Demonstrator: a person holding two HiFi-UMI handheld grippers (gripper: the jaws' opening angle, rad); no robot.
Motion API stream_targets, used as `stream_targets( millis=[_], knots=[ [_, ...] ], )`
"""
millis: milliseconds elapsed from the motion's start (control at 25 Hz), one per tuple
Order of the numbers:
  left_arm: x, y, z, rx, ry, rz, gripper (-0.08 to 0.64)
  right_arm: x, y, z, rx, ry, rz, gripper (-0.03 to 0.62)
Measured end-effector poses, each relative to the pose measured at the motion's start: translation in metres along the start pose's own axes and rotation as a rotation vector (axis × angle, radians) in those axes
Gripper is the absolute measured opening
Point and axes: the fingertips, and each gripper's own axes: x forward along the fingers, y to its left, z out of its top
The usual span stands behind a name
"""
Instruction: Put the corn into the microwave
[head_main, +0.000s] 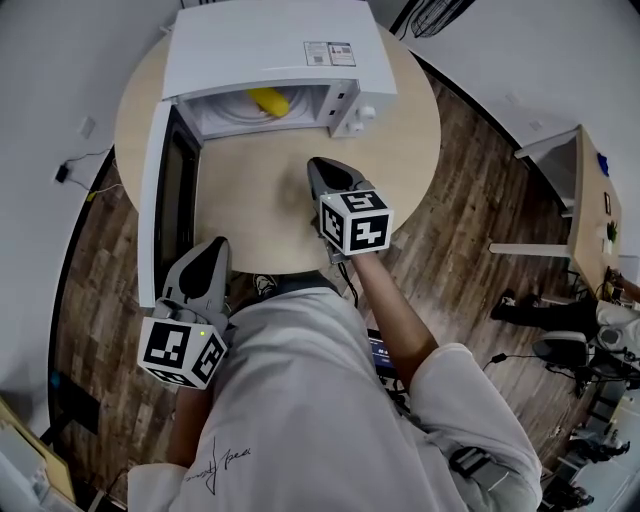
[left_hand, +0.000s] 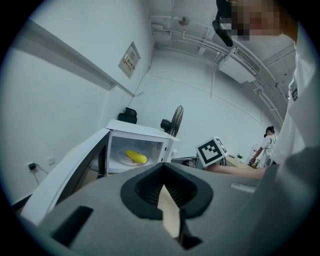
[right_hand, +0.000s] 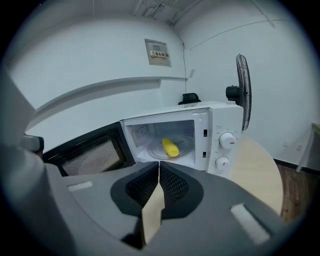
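Note:
The yellow corn (head_main: 268, 101) lies on the glass turntable inside the white microwave (head_main: 270, 45), whose door (head_main: 158, 190) hangs wide open to the left. My right gripper (head_main: 318, 165) hovers over the table in front of the oven's mouth, shut with nothing between its jaws. It faces the corn (right_hand: 170, 147) from a short way back. My left gripper (head_main: 215, 245) sits at the table's near edge beside the door's outer end, also shut and holding nothing. The left gripper view shows the corn (left_hand: 136, 157) through the opening.
The microwave stands at the back of a round wooden table (head_main: 400, 130). A standing fan (right_hand: 243, 85) is behind it to the right. On the wood floor are a desk (head_main: 590, 200) at the right and a cable (head_main: 62, 172) at the left. A person (left_hand: 267, 145) stands far off.

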Motion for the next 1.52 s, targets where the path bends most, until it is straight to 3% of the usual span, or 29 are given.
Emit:
stream_targets(
  millis=[880, 1120, 1520],
  knots=[
    [-0.001, 0.0, -0.007, 0.007, 0.002, 0.007, -0.009, -0.077, 0.004, -0.01, 0.046, -0.051, 0.026, 0.014],
    [-0.004, 0.008, -0.011, 0.001, 0.005, 0.019, -0.01, -0.093, 0.015, -0.008, 0.12, -0.086, 0.046, 0.012],
    [-0.007, 0.02, -0.016, -0.039, 0.009, 0.031, -0.009, -0.108, 0.029, -0.018, 0.033, -0.039, 0.007, 0.011]
  ],
)
